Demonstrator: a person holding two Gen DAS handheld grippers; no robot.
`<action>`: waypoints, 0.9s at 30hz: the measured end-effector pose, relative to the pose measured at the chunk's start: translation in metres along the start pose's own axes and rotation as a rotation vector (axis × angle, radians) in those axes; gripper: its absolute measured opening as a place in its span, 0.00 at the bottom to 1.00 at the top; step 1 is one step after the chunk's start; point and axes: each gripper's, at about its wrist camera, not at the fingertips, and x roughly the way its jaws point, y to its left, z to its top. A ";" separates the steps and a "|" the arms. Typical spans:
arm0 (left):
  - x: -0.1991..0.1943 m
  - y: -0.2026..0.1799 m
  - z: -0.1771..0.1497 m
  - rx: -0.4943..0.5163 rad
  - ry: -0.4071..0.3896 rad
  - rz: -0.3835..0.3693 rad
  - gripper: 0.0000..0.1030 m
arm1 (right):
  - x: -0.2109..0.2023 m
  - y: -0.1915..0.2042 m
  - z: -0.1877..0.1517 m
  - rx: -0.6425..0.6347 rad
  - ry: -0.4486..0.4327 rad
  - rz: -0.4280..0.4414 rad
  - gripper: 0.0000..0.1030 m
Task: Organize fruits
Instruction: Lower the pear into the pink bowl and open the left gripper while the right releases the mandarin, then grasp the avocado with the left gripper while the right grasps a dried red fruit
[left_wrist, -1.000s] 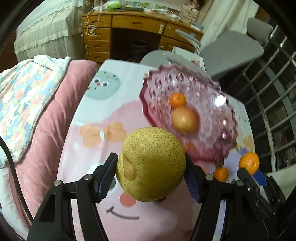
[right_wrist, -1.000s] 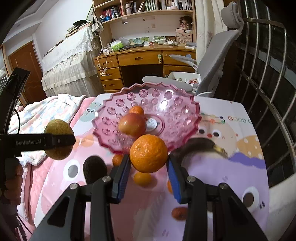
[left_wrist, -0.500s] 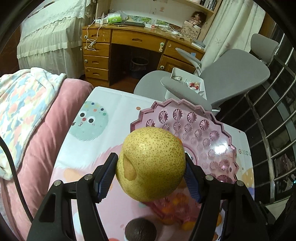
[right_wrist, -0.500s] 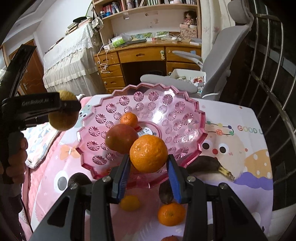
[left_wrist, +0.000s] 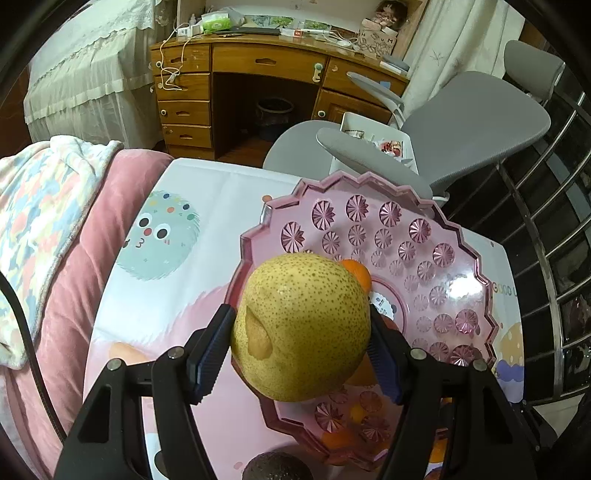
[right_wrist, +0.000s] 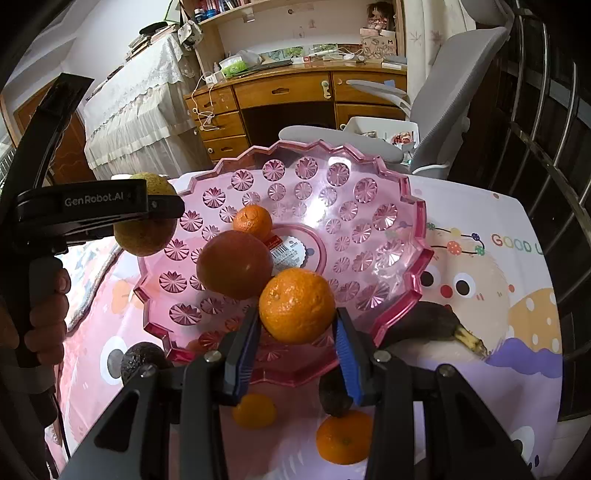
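Over the pink bowl's (right_wrist: 417, 236) scalloped rim, jaws clamping pear (left_wrist: 301, 325) left, orange (right_wrist: 297, 310) right.

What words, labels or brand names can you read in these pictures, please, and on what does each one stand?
"GenRobot.AI": white print on the side of the black left tool.
"GOOD", then a cut-off letter, perhaps "U": coloured letters on the cartoon-printed tablecloth.
Red and white sticker in the middle of the pink faceted plastic fruit plate: print too small to read.
Book spines on the wooden shelf: too small to read.
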 end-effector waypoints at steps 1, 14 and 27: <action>0.001 0.000 0.000 0.000 0.007 0.002 0.66 | 0.000 0.001 0.000 -0.001 -0.003 -0.007 0.39; -0.020 0.002 -0.005 0.009 -0.048 -0.027 0.85 | -0.019 0.002 -0.001 0.008 -0.044 -0.044 0.49; -0.049 0.023 -0.049 -0.009 -0.004 -0.069 0.85 | -0.045 0.013 -0.024 0.042 -0.059 -0.067 0.52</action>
